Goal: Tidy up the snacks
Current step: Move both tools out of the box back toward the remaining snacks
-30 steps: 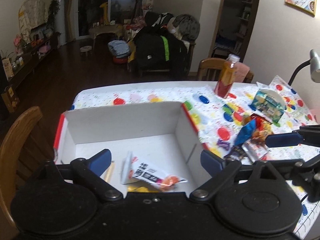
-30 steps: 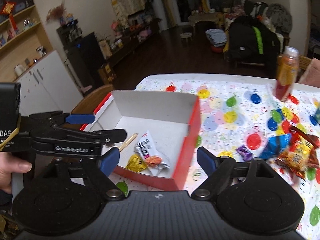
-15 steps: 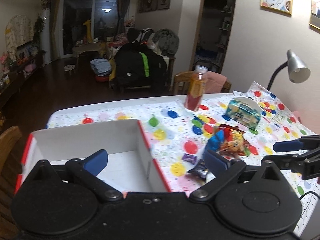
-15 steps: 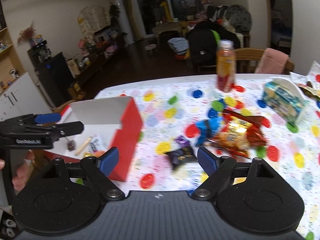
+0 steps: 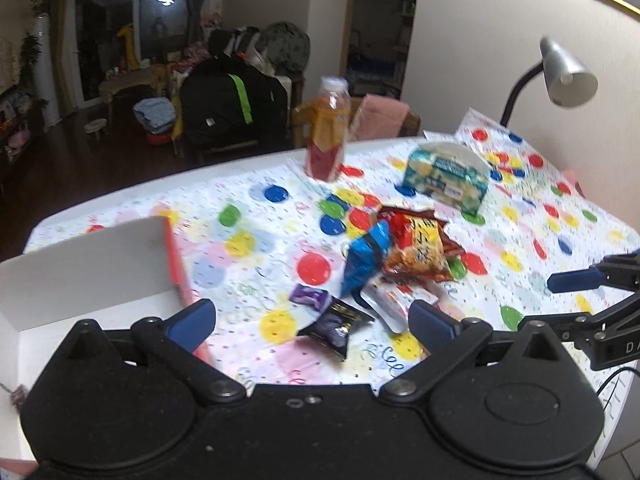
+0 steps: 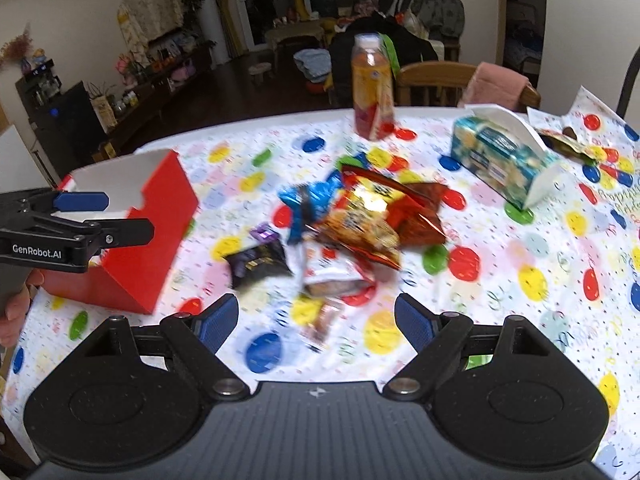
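Observation:
A pile of snack packets lies mid-table on the dotted cloth: a blue packet [image 5: 366,260], an orange-red packet [image 5: 418,248], a white packet [image 5: 390,304], a black packet [image 5: 336,324] and a small purple sweet [image 5: 308,296]. The right wrist view shows the same pile, with the orange-red packet [image 6: 360,220], black packet [image 6: 258,260] and white packet [image 6: 332,276]. A red box [image 6: 148,236] with a white inside [image 5: 80,264] stands at the left. My left gripper [image 5: 312,320] is open just short of the black packet. My right gripper [image 6: 316,320] is open, nothing between its fingers, near the white packet.
An orange drink bottle [image 5: 328,132] stands at the table's far side. A teal tissue pack [image 5: 448,178] sits at the back right beside a desk lamp [image 5: 568,72]. Wooden chairs [image 6: 436,80] stand beyond the table. A hand [image 6: 16,308] holds the left gripper.
Both grippers have swung right, away from the box and toward the snack pile. The box has slid to the left edge of both views. Both stayed open and empty.

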A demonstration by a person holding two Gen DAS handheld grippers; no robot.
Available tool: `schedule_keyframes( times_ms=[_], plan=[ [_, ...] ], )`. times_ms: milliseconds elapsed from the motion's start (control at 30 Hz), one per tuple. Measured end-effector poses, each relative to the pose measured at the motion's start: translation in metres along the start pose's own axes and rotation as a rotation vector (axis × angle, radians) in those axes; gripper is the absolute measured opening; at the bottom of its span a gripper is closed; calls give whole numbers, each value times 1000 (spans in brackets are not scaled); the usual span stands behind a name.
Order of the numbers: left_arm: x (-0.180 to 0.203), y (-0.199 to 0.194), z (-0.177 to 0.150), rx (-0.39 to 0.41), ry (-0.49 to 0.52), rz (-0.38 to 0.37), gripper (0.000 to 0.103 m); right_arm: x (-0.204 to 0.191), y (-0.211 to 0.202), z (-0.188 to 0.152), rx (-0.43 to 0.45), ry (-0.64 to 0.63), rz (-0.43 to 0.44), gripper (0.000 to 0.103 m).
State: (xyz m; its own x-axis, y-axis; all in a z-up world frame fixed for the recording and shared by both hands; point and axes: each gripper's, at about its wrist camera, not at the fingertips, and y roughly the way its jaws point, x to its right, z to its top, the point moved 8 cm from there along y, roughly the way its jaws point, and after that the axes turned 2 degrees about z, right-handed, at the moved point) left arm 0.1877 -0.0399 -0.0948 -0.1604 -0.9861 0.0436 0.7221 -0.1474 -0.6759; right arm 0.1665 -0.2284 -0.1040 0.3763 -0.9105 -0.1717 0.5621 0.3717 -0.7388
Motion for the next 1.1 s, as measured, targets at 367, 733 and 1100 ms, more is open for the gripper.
schedule_keyframes(
  times_ms=[367,733,1100],
  plan=[
    [20,65,-7,-94,56,5,101,24,37,-17,-77,15,-25,85],
    [23,113,-15,-184,100,11,89,16,85,-22,-141,52,-32,81],
    [22,140,-25,-262,105,-5,70,3,121,-22,-194,32,-61,60]
  ],
)
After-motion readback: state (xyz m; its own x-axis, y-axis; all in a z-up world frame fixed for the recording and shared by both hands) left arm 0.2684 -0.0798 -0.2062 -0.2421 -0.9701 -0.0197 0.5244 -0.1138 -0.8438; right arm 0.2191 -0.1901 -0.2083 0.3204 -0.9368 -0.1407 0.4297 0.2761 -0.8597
